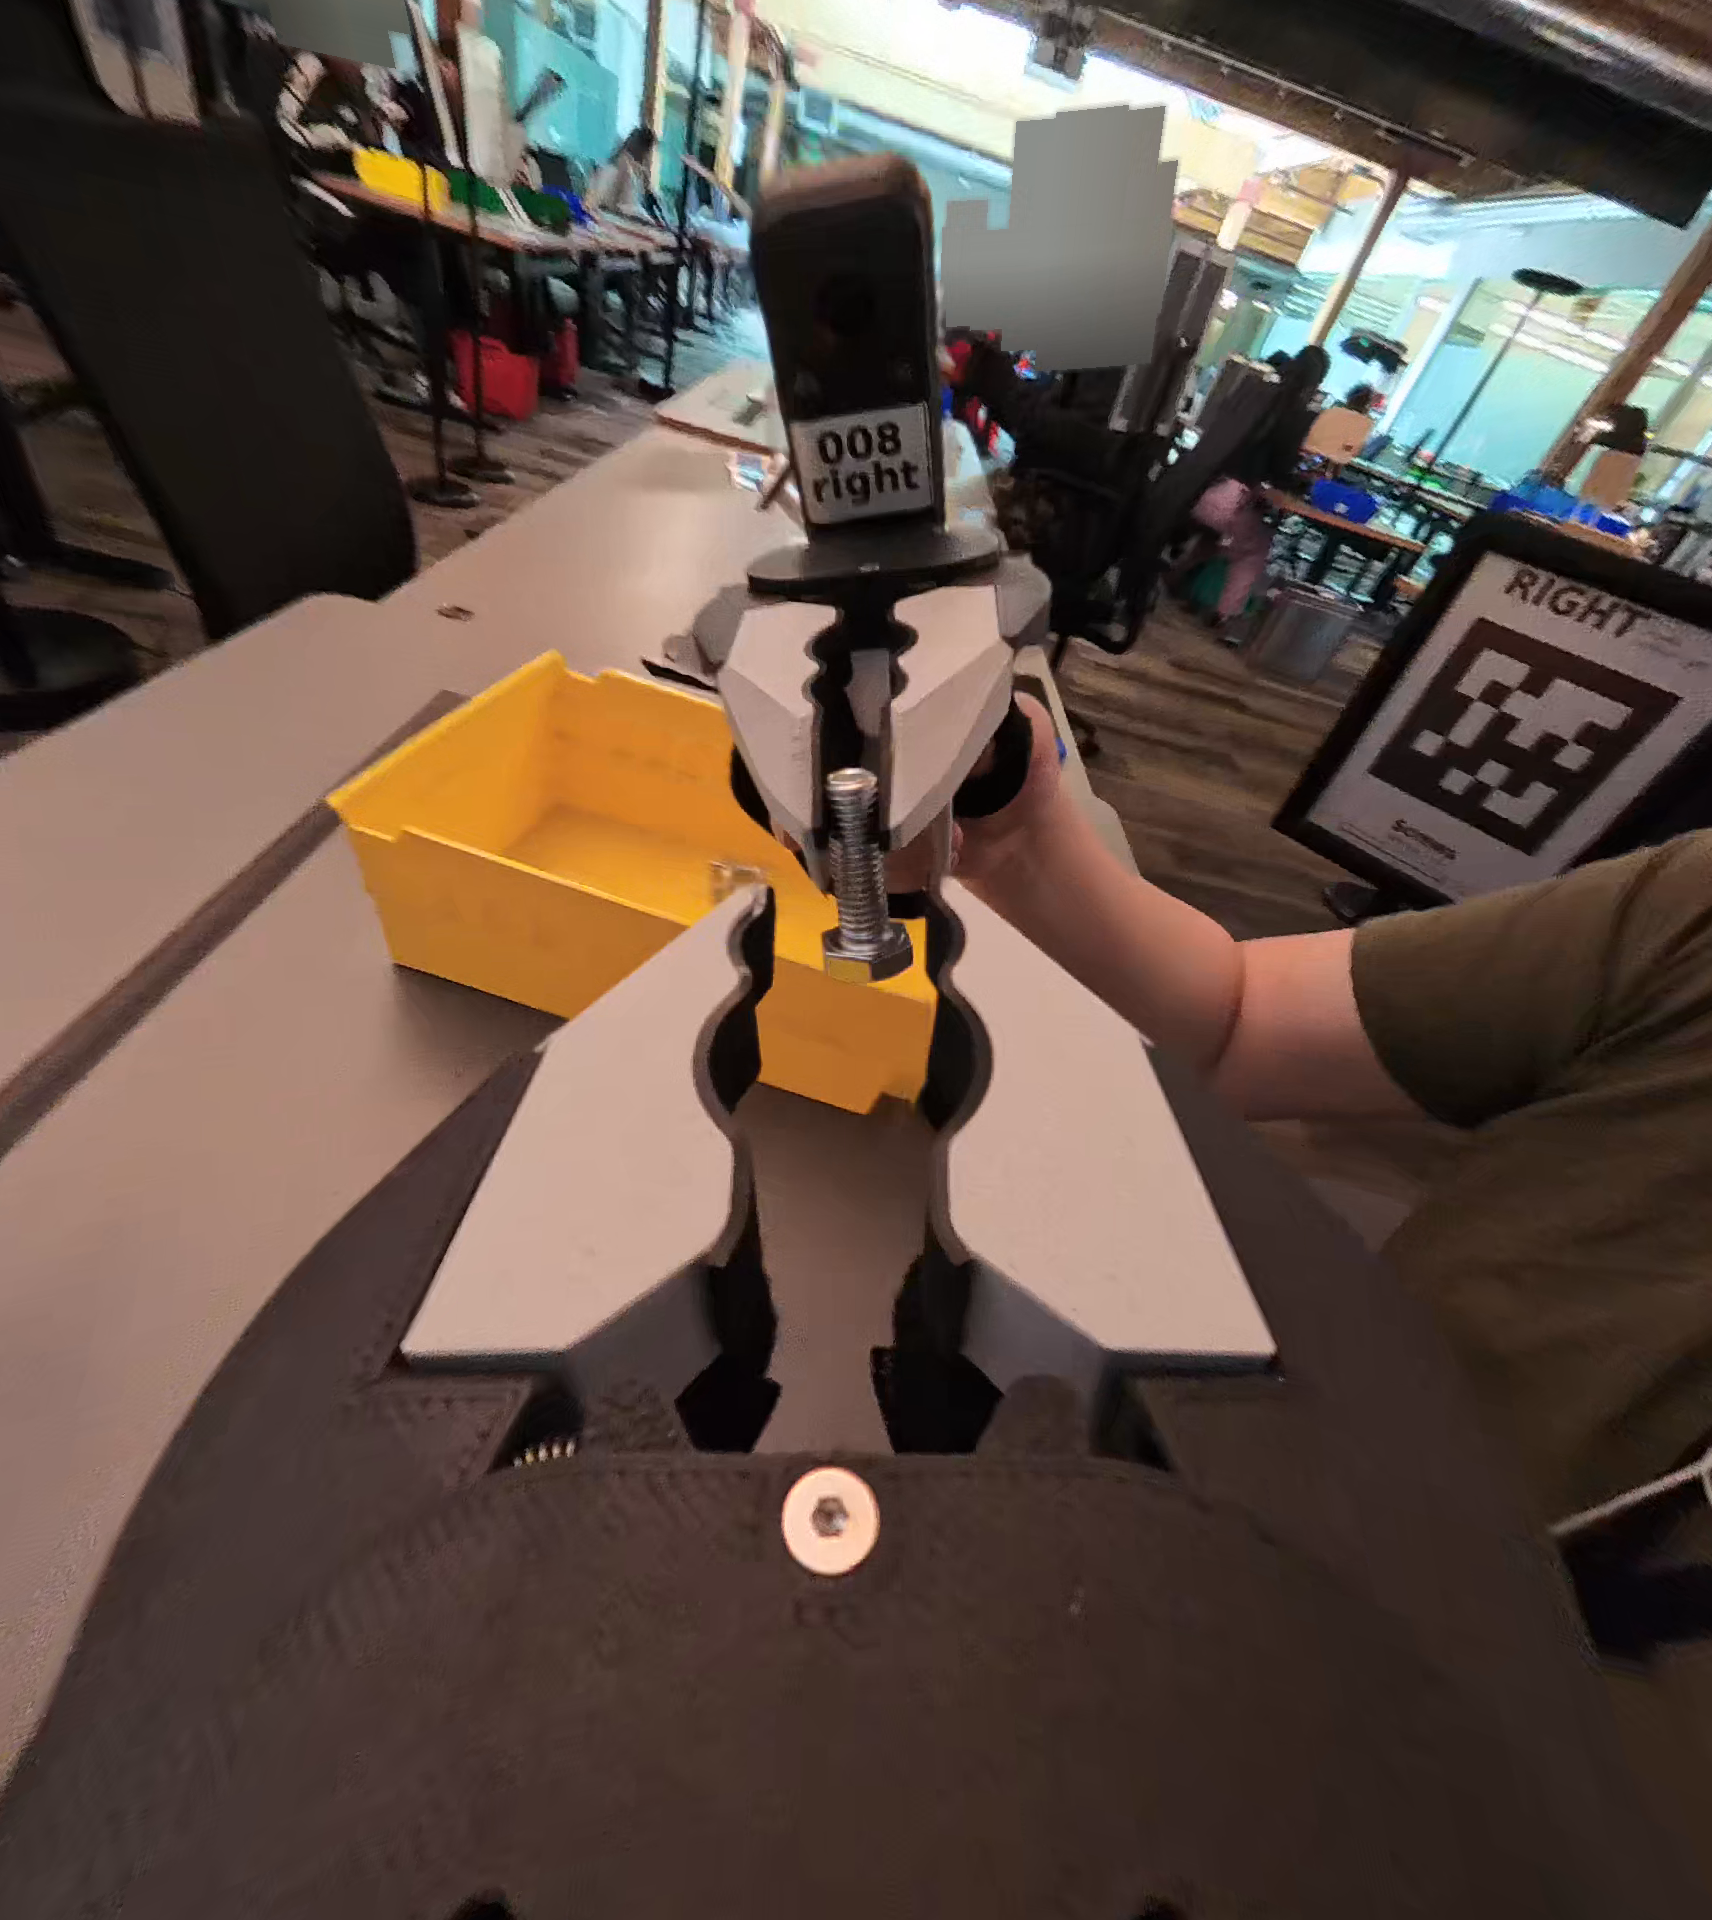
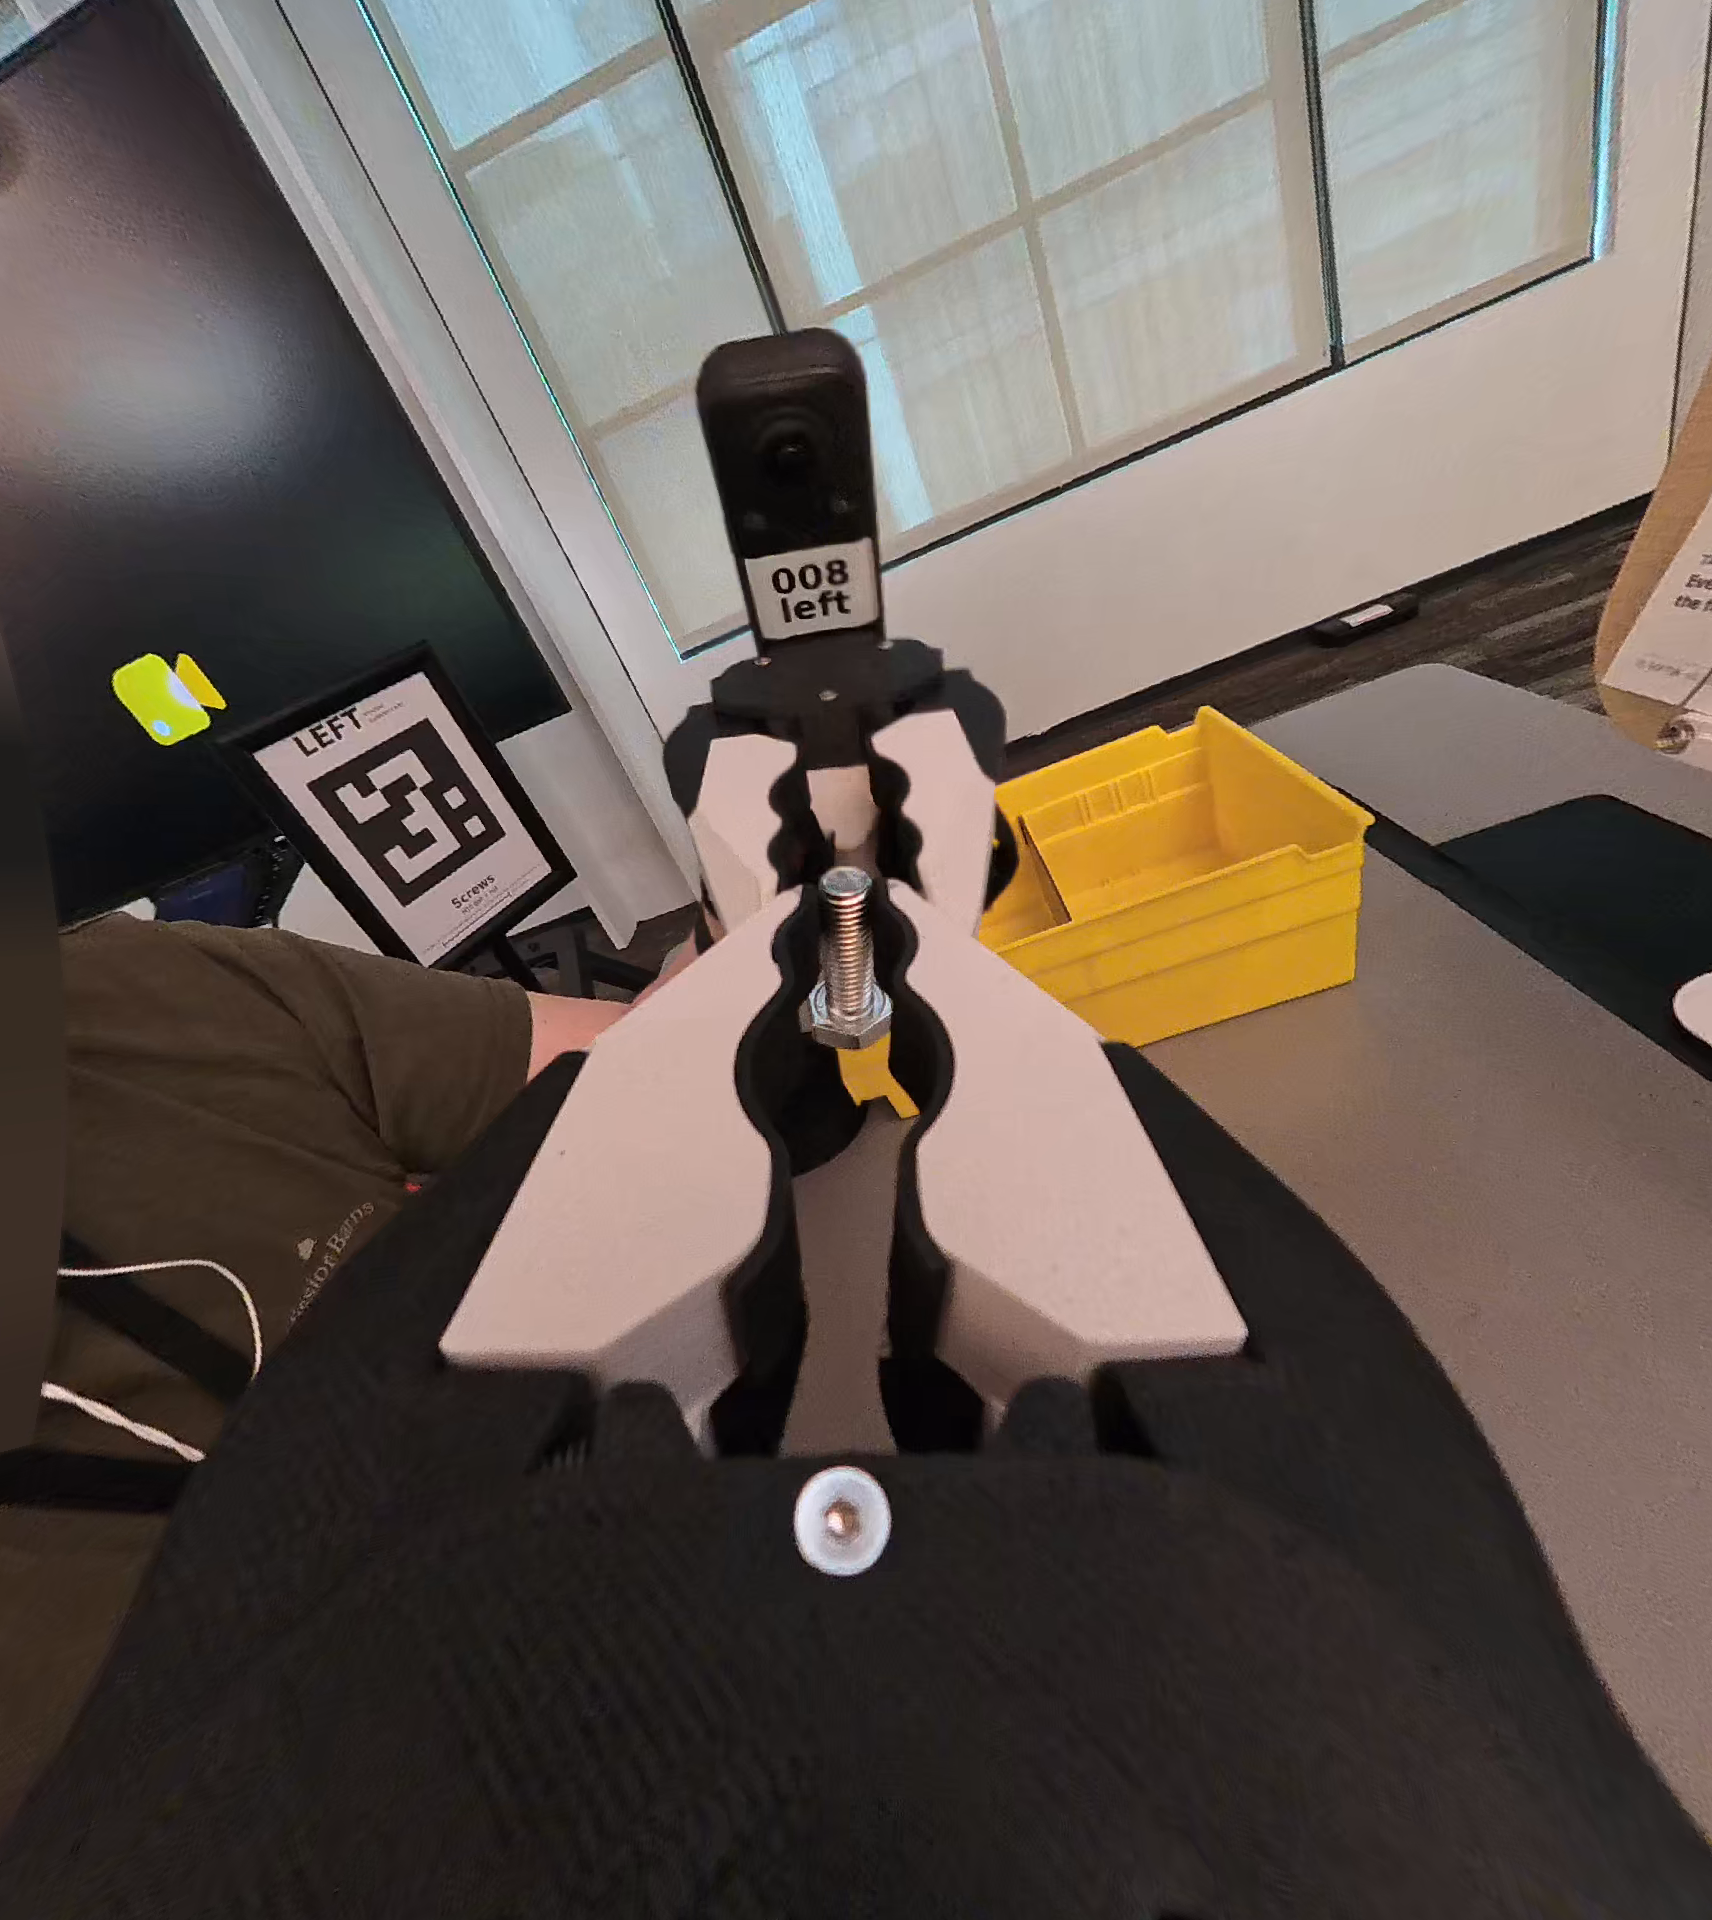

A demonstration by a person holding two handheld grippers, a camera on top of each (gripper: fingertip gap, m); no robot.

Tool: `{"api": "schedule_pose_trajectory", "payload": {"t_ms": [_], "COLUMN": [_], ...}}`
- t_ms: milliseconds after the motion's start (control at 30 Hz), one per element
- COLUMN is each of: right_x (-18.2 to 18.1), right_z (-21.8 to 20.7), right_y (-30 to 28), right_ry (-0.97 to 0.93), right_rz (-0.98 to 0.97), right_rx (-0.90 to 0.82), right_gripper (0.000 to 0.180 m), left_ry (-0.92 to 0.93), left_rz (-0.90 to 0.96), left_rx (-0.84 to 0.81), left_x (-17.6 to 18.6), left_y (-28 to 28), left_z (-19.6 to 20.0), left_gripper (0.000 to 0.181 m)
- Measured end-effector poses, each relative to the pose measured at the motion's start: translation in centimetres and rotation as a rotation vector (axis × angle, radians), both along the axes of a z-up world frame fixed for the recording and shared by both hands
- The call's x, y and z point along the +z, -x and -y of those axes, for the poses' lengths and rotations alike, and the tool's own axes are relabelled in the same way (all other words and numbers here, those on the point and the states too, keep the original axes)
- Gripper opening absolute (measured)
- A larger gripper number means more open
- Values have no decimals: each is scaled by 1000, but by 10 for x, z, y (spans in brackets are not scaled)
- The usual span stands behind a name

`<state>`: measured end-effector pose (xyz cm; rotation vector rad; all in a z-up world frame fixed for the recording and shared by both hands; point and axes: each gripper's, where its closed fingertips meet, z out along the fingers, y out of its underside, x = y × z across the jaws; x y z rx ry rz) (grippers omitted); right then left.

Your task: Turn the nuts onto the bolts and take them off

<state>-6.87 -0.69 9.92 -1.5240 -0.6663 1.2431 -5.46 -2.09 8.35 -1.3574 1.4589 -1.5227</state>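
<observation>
Right tool (image 2: 847, 899) clenches the upright bolt (image 2: 844, 940) by its shank to steady it; left tool (image 1: 847, 904) sits released around its hex end, probably ready to turn.

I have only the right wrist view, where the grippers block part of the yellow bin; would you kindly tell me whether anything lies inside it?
Observer: Yes. The left wrist view shows a small shiny metal piece inside the yellow bin, by the wall nearest the left gripper. It is too small to identify.
Operator: Thank you. Is that gripper closed on the hex end of the bolt?
Observer: No, it is open. In the left wrist view, yellow shows between one finger and the hex end.
</observation>
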Motion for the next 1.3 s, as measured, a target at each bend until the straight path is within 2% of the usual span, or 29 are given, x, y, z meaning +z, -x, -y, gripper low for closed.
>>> {"api": "schedule_pose_trajectory", "payload": {"t_ms": [67, 167, 500, 633, 733, 800, 900, 1000, 1100, 1167, 1300], "right_x": [-3, -10, -11, -10, -1, 4, 3, -17, -49, -69, -105], "right_z": [-1, -5, -3, -3, -8, -7, -7, -13, -18, -19, -16], "right_y": [3, 6, 12, 13, 1, -10, -25, -37, -48, -54, -63], "right_ry": [6, 9, -48, -67, -130, -198, -344, -423, -397, -365, -262], "right_rz": [7, 34, 80, 77, 77, 115, 248, 462, 665, 765, 932], "right_rx": [2, -8, -18, -22, -96, -144, -234, -294, -289, -267, -209], "right_gripper": [8, 8, 8, 10, 33, 33, 34, 34, 34, 34, 34], "left_ry": [-8, -42, 6, -60, -274, -458, -838, -1088, -1332, -1448, -1470], "left_rz": [-42, -69, -97, -91, -117, -158, -320, -453, -576, -643, -665], "left_rx": [-16, -16, -69, -87, 50, 220, 489, 665, 768, 781, 752], "left_x": [-9, -16, -20, -21, -25, -26, -31, -27, -25, -29, -37], "left_y": [-2, -3, 3, 6, 5, 10, 33, 52, 63, 64, 58], "left_z": [1, 1, 2, 3, -15, -41, -90, -118, -135, -140, -139], "left_gripper": [25, 12, 12, 11, 10, 8, 7, 7, 8, 8, 7]}}
